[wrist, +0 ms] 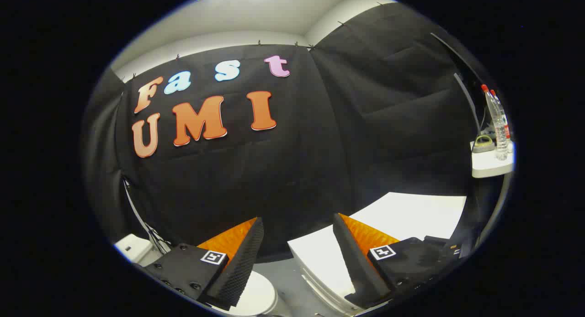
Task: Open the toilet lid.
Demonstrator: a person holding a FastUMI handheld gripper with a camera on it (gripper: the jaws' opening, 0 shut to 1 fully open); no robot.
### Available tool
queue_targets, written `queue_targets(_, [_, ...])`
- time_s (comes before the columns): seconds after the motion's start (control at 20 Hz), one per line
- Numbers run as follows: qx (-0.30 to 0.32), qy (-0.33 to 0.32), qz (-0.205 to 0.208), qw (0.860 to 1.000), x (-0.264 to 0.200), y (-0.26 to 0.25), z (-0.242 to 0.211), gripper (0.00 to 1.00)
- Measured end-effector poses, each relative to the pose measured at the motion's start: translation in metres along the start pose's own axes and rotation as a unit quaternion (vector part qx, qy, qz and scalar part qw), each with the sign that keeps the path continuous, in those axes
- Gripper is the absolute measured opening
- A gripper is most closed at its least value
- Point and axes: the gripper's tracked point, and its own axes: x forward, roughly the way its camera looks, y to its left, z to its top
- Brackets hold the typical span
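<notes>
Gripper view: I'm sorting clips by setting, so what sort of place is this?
Probably a mock bathroom booth: a white toilet sits below the open gripper, black cloth hangs as the walls, and water bottles stand on a small white shelf.

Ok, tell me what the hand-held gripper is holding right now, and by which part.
Nothing is held. The hand-held gripper is open, its fingers spread with only air between them; the toilet lid lies below them, untouched.

Two clear bottles [498,120] on white shelf [489,167], white cabinet top [411,212]
</notes>
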Motion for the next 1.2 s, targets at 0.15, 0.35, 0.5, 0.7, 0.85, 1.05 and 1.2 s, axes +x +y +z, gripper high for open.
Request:
queue_targets(0.15, [0.013,-0.018,-0.002,1.000,-0.030,0.013,0.018,0.98])
queue_targets(0.35, [0.004,-0.032,-0.011,0.999,-0.072,0.037,0.030,0.98])
queue_targets(0.5, [-0.011,-0.025,-0.009,1.000,-0.100,0.061,0.026,0.98])
queue_targets(0.7, [-0.015,-0.026,0.018,0.999,-0.116,0.093,0.030,0.98])
queue_targets(0.85, [-0.022,-0.032,0.026,0.999,-0.114,0.101,0.033,0.98])
queue_targets(1.05, [-0.030,-0.019,0.029,0.999,-0.108,0.106,0.016,0.98])
queue_targets(1.2, [-0.012,0.000,0.027,1.000,-0.103,0.104,-0.009,0.98])
